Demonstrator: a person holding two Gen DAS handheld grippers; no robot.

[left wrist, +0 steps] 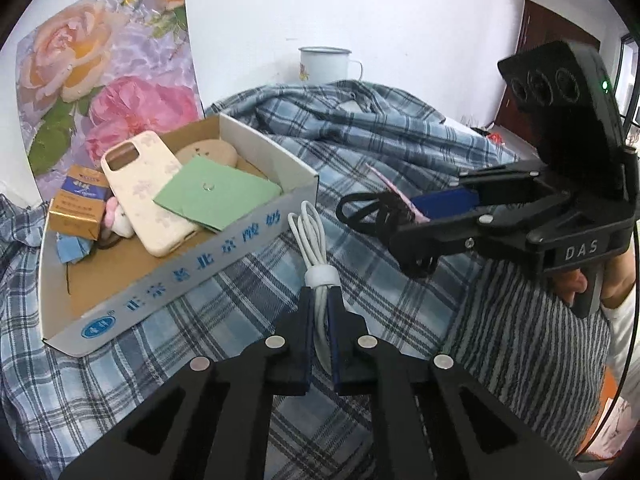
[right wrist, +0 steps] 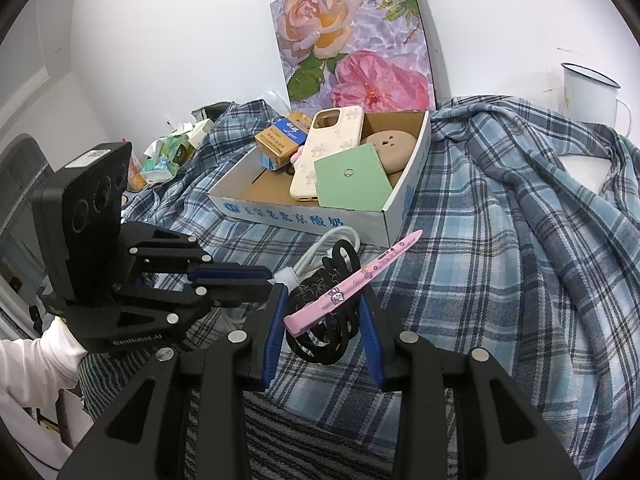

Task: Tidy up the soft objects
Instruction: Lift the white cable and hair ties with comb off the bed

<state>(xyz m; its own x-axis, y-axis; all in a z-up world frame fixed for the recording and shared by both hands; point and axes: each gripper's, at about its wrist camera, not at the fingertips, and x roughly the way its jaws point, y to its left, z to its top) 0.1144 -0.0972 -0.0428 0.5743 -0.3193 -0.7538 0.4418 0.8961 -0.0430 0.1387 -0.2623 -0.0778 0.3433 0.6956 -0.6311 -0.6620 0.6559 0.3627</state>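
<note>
A plaid blanket (left wrist: 400, 168) covers the surface below a white wall. Left wrist view: the left gripper (left wrist: 319, 300) is clamped on a bundled white cable (left wrist: 314, 240), just beside the cardboard box's (left wrist: 192, 272) front wall. Right wrist view: the right gripper (right wrist: 322, 300) grips black hair ties (right wrist: 328, 320) and a pink hair clip (right wrist: 352, 280) near the box's front corner.

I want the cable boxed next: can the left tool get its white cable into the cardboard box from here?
Probably yes. The left tool is shut on the bundled white charging cable, and the open-topped cardboard box lies just ahead to its left, with nothing between. The right tool is off to the other side.
</note>
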